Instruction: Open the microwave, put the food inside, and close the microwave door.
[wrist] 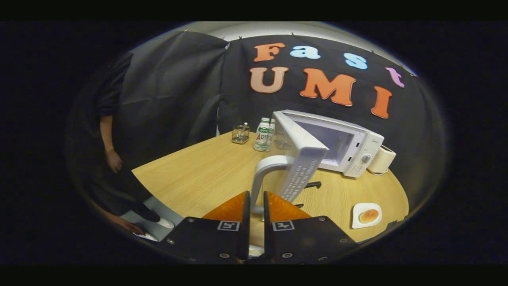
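Two gripper fingers reach forward from the bottom of the view, and the gripper (254, 204) is drawn narrow, its fingers pressing from both sides on the lower end of the microwave door's curved white handle (265, 171). Attached to that handle, the microwave door (301, 153) stands swung wide, edge-on toward the camera, with small printed text on its inner face. Beyond the door, the white microwave (353, 149) sits toward the far right of a light wooden table (198, 174), its cavity open and pale inside, with a round dial on its control panel. Just right of the microwave, touching or nearly touching it, stands a cream-coloured appliance (381, 159). Near the table's front right edge, well apart from the microwave, a small white square plate (367, 215) holds the food (369, 215), a round orange-brown piece. Bare tabletop lies between the plate and the open door, and a wide bare stretch spreads left of the handle to the table's edge. At the far edge, left of the door, stand two green-labelled bottles (264, 135) and a small wire basket (240, 134). Left of the table, a person (113, 119) in dark clothes stands against the booth wall
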`<state>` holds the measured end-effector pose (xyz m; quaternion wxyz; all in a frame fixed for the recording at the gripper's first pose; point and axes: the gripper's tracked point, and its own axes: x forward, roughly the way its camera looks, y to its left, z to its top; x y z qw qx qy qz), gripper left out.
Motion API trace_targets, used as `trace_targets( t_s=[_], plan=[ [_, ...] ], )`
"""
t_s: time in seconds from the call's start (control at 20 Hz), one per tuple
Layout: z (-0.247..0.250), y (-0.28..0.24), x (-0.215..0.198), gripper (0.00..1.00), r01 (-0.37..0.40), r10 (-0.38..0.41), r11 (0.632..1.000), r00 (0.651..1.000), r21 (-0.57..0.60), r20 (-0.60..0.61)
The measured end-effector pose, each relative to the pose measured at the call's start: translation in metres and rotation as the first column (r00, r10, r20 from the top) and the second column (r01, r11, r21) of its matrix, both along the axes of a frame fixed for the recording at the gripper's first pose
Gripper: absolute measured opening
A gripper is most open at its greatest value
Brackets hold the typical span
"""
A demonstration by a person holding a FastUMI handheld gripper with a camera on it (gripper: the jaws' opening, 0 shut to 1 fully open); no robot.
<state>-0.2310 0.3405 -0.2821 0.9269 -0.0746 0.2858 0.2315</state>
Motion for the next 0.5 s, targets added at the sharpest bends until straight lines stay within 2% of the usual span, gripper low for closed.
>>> trace_targets(
  t_s=[0.3, 0.5],
  plan=[
    [0.026, -0.03, -0.012, 0.16, 0.01, -0.009, 0.999, 0.999, 0.03, -0.041],
    [0.027, -0.076, 0.003, 0.18, 0.123, -0.123, 0.992, 0.992, 0.013, -0.042]
  ],
)
